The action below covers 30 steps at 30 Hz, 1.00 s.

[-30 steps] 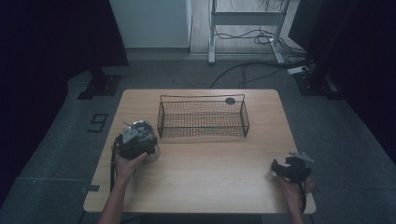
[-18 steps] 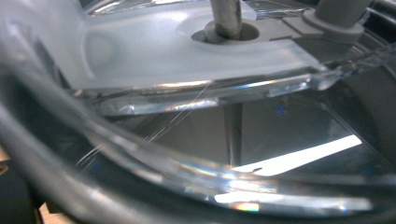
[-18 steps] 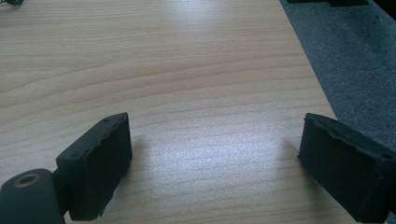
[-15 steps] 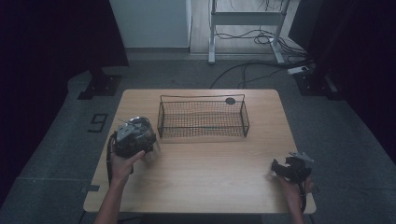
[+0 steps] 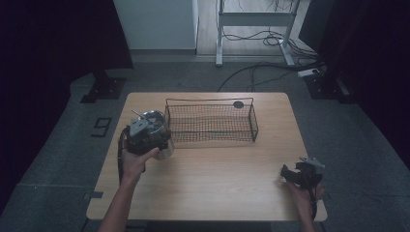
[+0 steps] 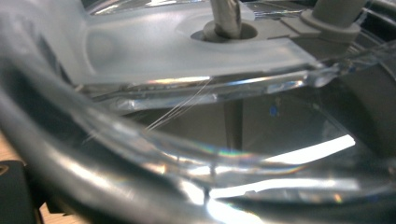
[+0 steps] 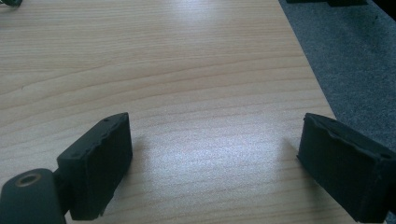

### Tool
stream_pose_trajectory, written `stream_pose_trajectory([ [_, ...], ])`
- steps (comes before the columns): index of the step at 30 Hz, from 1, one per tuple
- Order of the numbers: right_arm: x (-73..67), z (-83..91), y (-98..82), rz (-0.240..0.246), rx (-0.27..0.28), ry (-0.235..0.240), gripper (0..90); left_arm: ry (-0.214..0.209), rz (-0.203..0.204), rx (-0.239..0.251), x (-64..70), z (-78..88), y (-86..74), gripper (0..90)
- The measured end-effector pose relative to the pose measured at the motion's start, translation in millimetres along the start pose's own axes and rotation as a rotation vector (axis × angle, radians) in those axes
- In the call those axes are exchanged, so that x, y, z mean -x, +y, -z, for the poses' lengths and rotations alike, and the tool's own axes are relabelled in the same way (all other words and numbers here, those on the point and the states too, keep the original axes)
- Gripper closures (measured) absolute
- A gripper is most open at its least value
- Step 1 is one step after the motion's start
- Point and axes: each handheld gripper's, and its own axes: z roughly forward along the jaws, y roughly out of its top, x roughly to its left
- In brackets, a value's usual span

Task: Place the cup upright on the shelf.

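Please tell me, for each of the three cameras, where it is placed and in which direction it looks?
High view: above the person's side, looking forward and down at the table and wire basket; both forearms show.
Left gripper view: on the left hand-held gripper, pressed close to a clear glass lid.
Right gripper view: on the right hand-held gripper, looking over its open jaws.
Shared: the wooden tabletop.

The left tool [image 5: 153,126] holds a clear glass lid [image 5: 155,117] beside the wire basket [image 5: 211,122].
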Motion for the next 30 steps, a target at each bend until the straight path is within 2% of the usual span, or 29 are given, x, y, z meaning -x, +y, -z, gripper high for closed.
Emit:
stream_pose_trajectory([
  [3, 0.0, 0.1, 0.0, -0.002, 0.000, -0.001, 10.3, 0.003, -0.009, 0.000, 3.3, 0.0, 5.3, 3.9],
  [11, 0.4, 0.6, -0.2, -0.006, 0.002, -0.006, 11.7, -0.007, -0.002, 0.012, 7.0, -0.7, 15.3, 4.0],
  [15, 0.5, 0.7, -0.2, -0.007, 0.004, -0.008, 12.2, -0.021, 0.001, 0.018, 9.0, -1.9, 20.1, 4.0],
  [19, 0.5, 0.6, -0.3, -0.009, 0.006, -0.008, 12.4, -0.033, -0.018, 0.027, 12.0, -2.8, 23.9, 4.0],
  [22, 0.4, 0.6, -0.3, -0.010, 0.006, -0.009, 12.5, -0.055, -0.005, 0.037, 12.9, -3.7, 26.8, 4.0],
  [30, 0.6, 0.5, -0.3, -0.010, 0.008, -0.010, 12.8, -0.052, -0.013, 0.035, 14.5, -5.7, 33.9, 4.0],
])
